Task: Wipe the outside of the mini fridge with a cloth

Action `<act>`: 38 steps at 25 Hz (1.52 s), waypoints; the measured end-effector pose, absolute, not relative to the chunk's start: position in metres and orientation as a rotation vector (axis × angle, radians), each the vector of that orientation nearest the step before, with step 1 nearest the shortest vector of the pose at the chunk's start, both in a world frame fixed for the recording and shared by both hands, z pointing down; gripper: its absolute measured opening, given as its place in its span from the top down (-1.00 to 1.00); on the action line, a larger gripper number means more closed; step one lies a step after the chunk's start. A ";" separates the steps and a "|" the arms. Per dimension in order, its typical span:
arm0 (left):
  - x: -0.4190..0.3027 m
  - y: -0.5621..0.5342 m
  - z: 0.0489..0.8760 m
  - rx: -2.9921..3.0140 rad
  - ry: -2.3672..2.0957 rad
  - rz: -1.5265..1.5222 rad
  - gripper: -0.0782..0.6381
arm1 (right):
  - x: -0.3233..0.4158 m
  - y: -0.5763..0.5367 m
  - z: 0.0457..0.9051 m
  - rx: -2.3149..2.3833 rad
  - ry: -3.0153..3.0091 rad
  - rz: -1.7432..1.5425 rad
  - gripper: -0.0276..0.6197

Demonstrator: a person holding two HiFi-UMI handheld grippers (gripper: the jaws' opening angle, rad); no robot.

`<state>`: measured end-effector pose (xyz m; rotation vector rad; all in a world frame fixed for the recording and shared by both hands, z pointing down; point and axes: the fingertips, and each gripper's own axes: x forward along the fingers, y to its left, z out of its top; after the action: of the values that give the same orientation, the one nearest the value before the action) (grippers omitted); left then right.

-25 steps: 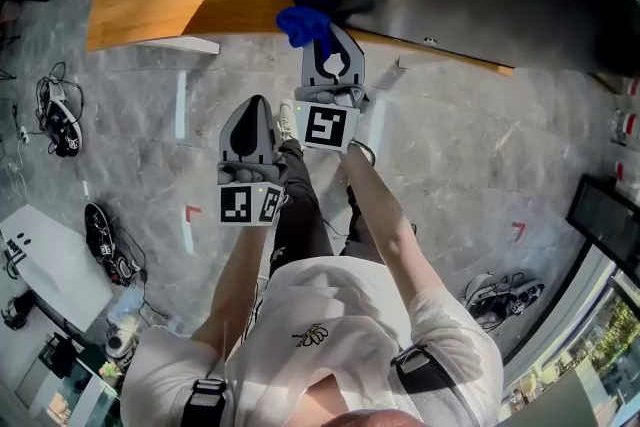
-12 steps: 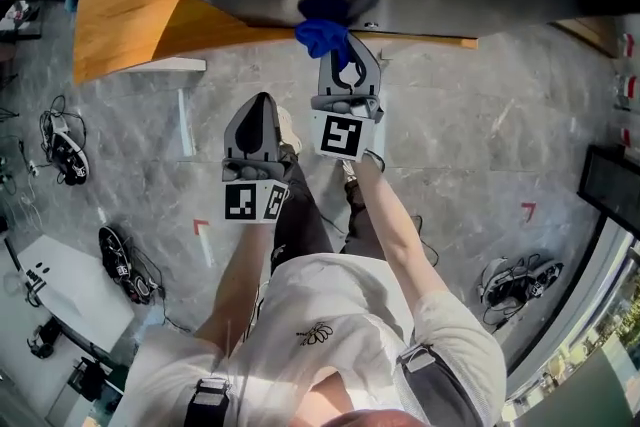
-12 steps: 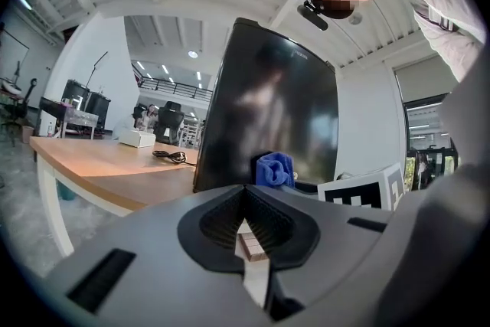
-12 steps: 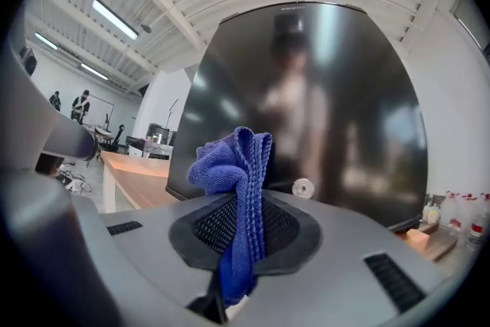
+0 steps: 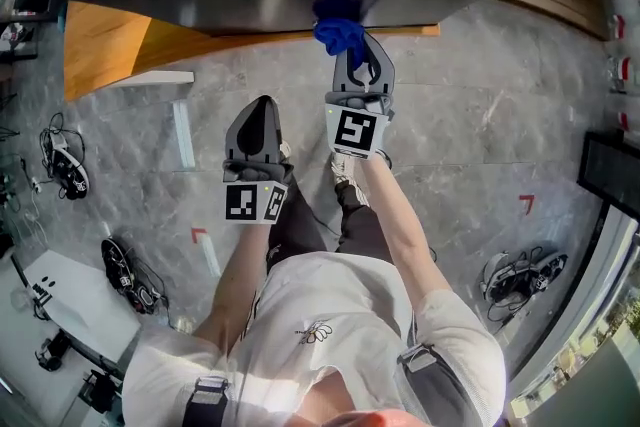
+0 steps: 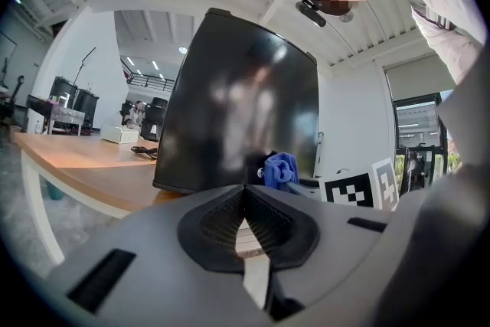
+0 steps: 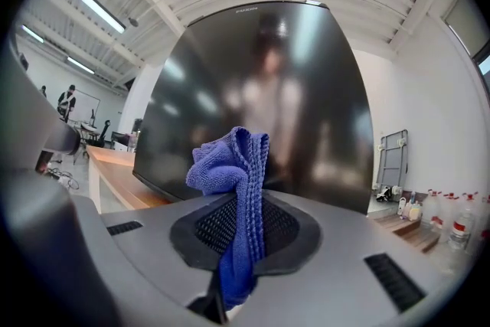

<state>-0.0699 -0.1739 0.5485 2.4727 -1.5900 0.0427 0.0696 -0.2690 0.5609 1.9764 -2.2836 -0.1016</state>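
Right gripper view shows the right gripper (image 7: 243, 237) clamped tight on a bunched blue knitted cloth (image 7: 230, 165). The cloth is held up just before the glossy black mini fridge (image 7: 306, 88), which stands on a light wooden table (image 5: 110, 40). The left gripper (image 6: 246, 230), its jaws pressed together on nothing, hangs further back from the fridge.
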 end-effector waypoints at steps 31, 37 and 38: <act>-0.044 -0.150 0.529 2.534 -1.576 0.054 0.77 | 0.270 -0.269 0.577 2.364 -1.846 0.067 0.73; -0.046 -0.151 0.499 2.586 -1.623 0.009 0.77 | 0.298 -0.252 0.540 2.489 -1.806 0.138 0.73; -0.046 -0.151 0.491 2.604 -1.620 -0.003 0.77 | 0.295 -0.245 0.524 2.500 -1.834 0.155 0.73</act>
<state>-0.0460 -0.1513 0.4905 2.6044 -1.6199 -0.0034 0.2954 -0.2447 0.5244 2.4998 -1.8337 0.1551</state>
